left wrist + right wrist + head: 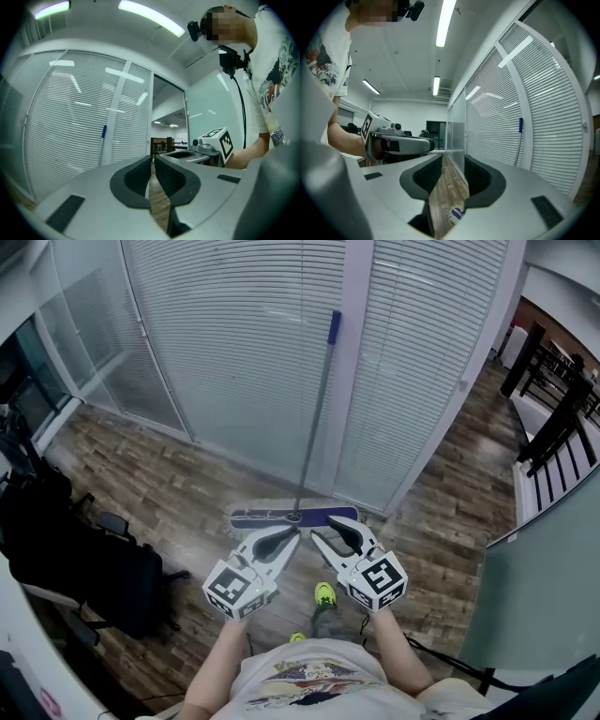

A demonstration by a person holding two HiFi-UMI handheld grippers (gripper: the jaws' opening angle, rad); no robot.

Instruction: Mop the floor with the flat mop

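Note:
The flat mop leans upright against the blind-covered glass wall. Its grey handle (314,418) has a blue tip, and its purple head (293,517) lies flat on the wood floor. Both grippers point level toward it, just short of the head. My left gripper (292,534) is shut with nothing between its jaws (153,161). My right gripper (324,531) stands open and empty (453,164), with floor and a bit of the mop head (456,213) showing through the gap. The handle (103,145) (519,140) stands apart from both grippers.
Black office chairs and bags (84,559) crowd the left side. A dark railing (553,427) and a glass partition (544,587) close the right. The person's green shoes (324,594) are below the grippers. The blinds wall (244,343) lies straight ahead.

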